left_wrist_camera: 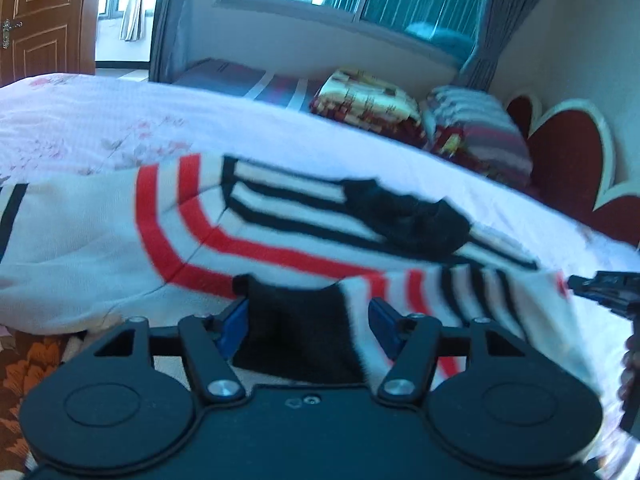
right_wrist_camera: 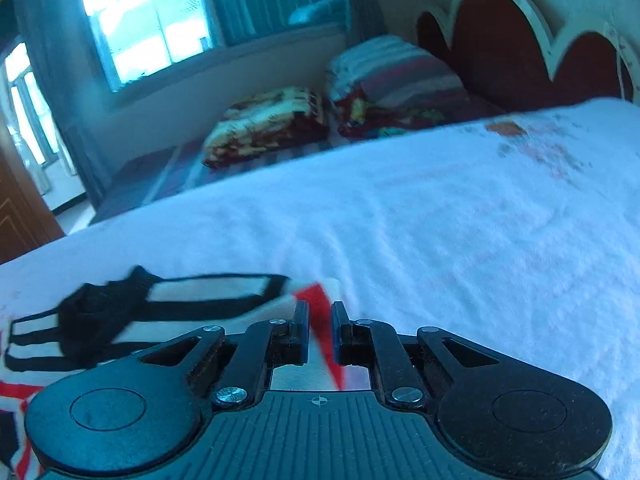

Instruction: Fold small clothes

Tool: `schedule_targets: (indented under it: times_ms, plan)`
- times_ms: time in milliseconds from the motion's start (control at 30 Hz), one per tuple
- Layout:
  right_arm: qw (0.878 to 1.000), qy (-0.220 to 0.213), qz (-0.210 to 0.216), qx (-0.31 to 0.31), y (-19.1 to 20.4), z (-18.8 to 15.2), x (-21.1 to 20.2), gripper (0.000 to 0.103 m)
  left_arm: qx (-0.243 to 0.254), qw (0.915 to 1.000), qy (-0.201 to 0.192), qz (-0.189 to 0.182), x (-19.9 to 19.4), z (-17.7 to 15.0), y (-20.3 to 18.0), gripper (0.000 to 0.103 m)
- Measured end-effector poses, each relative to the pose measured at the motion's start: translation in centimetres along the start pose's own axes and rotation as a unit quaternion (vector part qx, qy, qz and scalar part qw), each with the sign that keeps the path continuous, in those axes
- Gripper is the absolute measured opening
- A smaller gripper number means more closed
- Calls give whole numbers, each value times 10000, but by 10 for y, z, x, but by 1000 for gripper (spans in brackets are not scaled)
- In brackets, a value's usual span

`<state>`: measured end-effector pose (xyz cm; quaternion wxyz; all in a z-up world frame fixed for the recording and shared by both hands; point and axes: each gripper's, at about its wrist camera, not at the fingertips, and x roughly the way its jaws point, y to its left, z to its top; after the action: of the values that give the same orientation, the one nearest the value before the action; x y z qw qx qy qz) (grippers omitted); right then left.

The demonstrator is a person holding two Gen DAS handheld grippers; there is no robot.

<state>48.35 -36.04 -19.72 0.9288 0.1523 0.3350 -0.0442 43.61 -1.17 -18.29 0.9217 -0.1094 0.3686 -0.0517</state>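
Note:
A small white garment (left_wrist_camera: 100, 232) with red and black stripes and a black collar lies on the bed. My left gripper (left_wrist_camera: 308, 300) has its jaws apart, with a black and white part of the garment bunched between them; whether the jaws press it I cannot tell. My right gripper (right_wrist_camera: 320, 312) is shut on a red and white corner of the garment (right_wrist_camera: 324, 332), and its tip shows at the right edge of the left wrist view (left_wrist_camera: 600, 284). The garment's black collar (right_wrist_camera: 100, 312) lies left of the right gripper.
The bed is covered by a white floral quilt (right_wrist_camera: 440, 220). Folded blankets (right_wrist_camera: 268, 124) and a striped pillow (right_wrist_camera: 392, 76) lie by the red headboard (right_wrist_camera: 500, 48). A window with curtains is behind, a wooden door (left_wrist_camera: 44, 16) at the far left.

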Motion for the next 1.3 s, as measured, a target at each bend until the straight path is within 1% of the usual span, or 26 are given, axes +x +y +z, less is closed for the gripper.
schedule_targets:
  times_ms: [100, 133, 167, 200, 233, 267, 300, 333, 400, 467, 533, 600, 633, 700, 800, 867, 967, 1033, 1167, 1300]
  plan:
    - [9992, 11, 209, -337, 24, -1, -4, 11, 200, 9997, -52, -135, 2, 1, -16, 65]
    - [9985, 45, 241, -492, 31, -4, -3, 11, 272, 9995, -54, -119, 5, 0, -21, 69]
    - [9977, 122, 275, -611, 37, -8, 0, 11, 320, 9994, 8, -108, 9, -1, -23, 70]
    - [9970, 227, 273, -694, 41, -12, 5, 11, 329, 9993, 153, -46, 17, -2, -23, 70]
    - [9963, 343, 195, -762, 43, -16, 11, 11, 287, 9991, 322, 50, 24, -4, -20, 69]
    - [9960, 406, 98, -794, 41, -20, 16, 11, 277, 9989, 376, 49, 28, -5, -15, 68]
    - [9957, 395, -6, -836, 38, -24, 19, 10, 361, 9988, 304, 89, 27, -6, -13, 69]
    - [9954, 396, -61, -875, 35, -25, 21, 10, 421, 9982, 367, 226, 29, -7, -10, 67]
    - [9963, 438, -67, -740, 30, -23, 22, 10, 287, 9987, 377, 160, 26, -5, -1, 67]
    - [9961, 447, -197, -740, 33, -20, 17, 11, 130, 9987, 406, 278, 19, -2, 5, 66]
    - [9969, 399, 64, -682, 38, -21, 5, 11, -122, 9986, 407, 302, 11, -1, 15, 67]
    - [9965, 358, 281, -698, 49, -25, -7, 11, -417, 9977, 452, 275, 3, -1, 28, 71]
    - [9957, 342, 321, -805, 57, -28, -12, 11, -528, 9971, 450, 312, 0, -1, 33, 73]
    - [9941, 374, 393, -941, 70, -34, -17, 11, -660, 9962, 436, 366, -7, 0, 43, 74]
    - [9936, 455, 527, -895, 82, -45, -24, 11, -633, 9964, 357, 435, -17, 1, 50, 75]
    - [9918, 581, 460, -1043, 91, -55, -22, 11, -611, 9965, 337, 461, -21, 0, 53, 75]
    - [9894, 849, 349, -1122, 96, -69, -16, 11, -711, 9955, 368, 517, -26, -2, 60, 75]
    - [9900, 800, 423, -1082, 98, -72, -22, 11, -766, 9949, 405, 521, -31, -3, 66, 75]
    - [9900, 672, 575, -1102, 113, -73, -37, 11, -753, 9950, 339, 557, -43, -5, 76, 76]
    - [9877, 739, 709, -1179, 135, -81, -39, 11, -791, 9946, 306, 591, -51, -3, 84, 78]
